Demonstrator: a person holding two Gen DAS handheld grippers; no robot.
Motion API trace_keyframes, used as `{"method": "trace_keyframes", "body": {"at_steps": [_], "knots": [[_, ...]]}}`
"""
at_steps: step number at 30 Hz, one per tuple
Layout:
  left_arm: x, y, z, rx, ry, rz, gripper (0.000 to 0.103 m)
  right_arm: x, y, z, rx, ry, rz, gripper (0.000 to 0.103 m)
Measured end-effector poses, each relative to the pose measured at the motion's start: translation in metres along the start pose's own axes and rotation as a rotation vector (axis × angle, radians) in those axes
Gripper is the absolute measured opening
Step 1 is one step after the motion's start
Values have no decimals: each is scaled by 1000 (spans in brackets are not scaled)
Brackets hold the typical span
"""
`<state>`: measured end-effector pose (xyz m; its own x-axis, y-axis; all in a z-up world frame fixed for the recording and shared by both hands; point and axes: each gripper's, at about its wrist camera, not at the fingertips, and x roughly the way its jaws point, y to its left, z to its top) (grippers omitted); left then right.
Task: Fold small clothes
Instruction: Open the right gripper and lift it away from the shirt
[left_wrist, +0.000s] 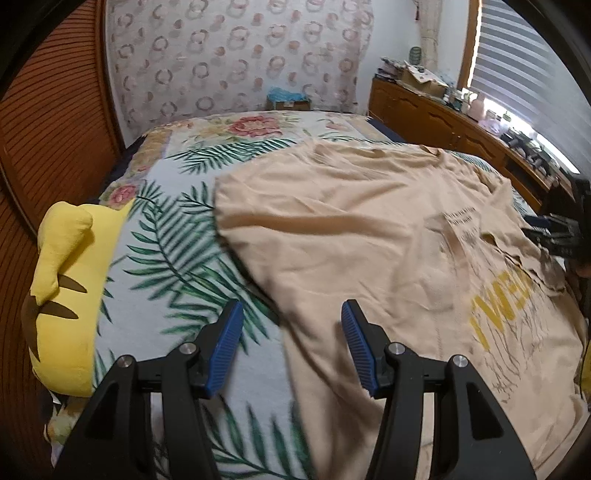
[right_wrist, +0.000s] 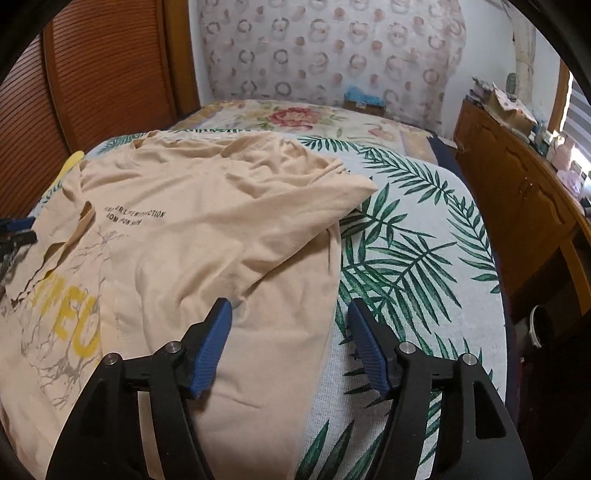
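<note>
A beige T-shirt (left_wrist: 362, 221) is lying spread across a bed (left_wrist: 173, 236) covered in a palm-leaf and floral print, its yellow lettering (left_wrist: 502, 314) and thin grey branch graphic facing up, with small black text (right_wrist: 135, 218) printed above. The left gripper (left_wrist: 291, 343) is hovering with its blue-padded fingers (left_wrist: 225, 347) standing wide apart, one finger over the bedspread and the other over the shirt's edge, gripping nothing. The right gripper (right_wrist: 290, 345) is likewise hanging with its fingers spread apart and empty, straddling the shirt's opposite side edge, one pad above the fabric and the other above the leaf print. One sleeve (right_wrist: 332, 184) is lying creased and partly folded inward over the body of the shirt in the right wrist view. A yellow plush toy (left_wrist: 70, 291) with brown markings is resting at the bed's edge on the left gripper's side, near a louvred wooden door (left_wrist: 48, 122). A wooden dresser (right_wrist: 517, 199) cluttered with small items is standing along the other side beneath a window with striped blinds (left_wrist: 517, 62), and patterned wallpaper (left_wrist: 236, 55) is filling the far wall
</note>
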<state>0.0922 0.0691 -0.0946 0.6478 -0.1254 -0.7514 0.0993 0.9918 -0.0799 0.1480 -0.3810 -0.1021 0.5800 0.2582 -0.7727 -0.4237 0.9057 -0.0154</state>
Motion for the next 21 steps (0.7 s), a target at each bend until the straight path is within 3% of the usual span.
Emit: {"method": "trace_keyframes", "body": {"at_steps": [13, 21], "knots": [[45, 27, 43, -7, 30, 67, 55, 1, -2, 0, 4, 1, -5, 72], [64, 30, 60, -26, 41, 70, 55, 1, -2, 0, 4, 1, -5, 72]]}}
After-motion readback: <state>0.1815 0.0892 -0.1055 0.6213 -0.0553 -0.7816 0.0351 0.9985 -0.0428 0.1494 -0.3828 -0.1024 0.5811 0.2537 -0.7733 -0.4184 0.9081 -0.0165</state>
